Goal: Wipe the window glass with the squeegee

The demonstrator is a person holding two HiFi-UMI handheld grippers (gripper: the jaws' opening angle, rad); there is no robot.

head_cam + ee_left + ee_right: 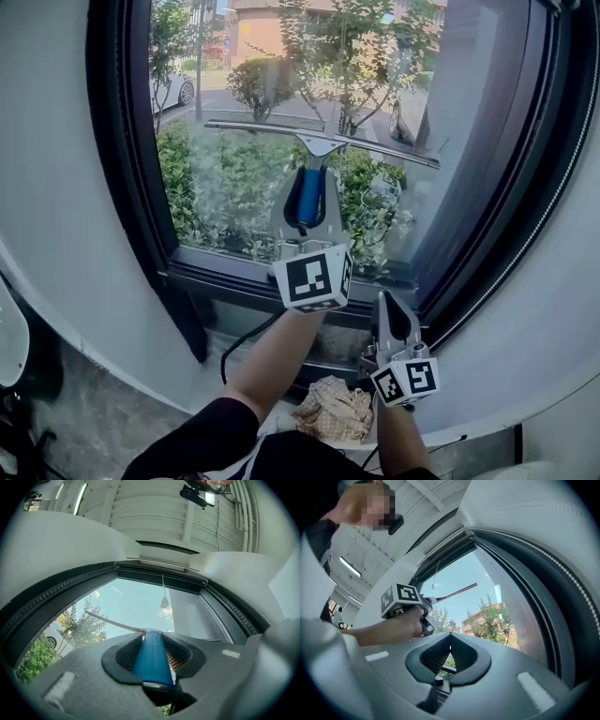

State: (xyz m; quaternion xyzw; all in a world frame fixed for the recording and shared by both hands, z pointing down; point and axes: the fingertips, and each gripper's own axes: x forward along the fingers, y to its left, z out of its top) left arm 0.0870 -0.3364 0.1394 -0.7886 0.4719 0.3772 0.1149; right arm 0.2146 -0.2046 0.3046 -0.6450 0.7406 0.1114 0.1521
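The left gripper (309,208), mid-frame, is clamped on the blue handle of the squeegee (321,142). Its blade lies just above the jaws, across the upper centre of the glass (234,187). The right gripper (391,309), at lower right and well below the squeegee, has its jaws together on nothing.

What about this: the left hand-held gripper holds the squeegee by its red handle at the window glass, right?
No, the handle is blue, as the left gripper view shows; the left hand-held gripper holds the squeegee by it at the window glass.
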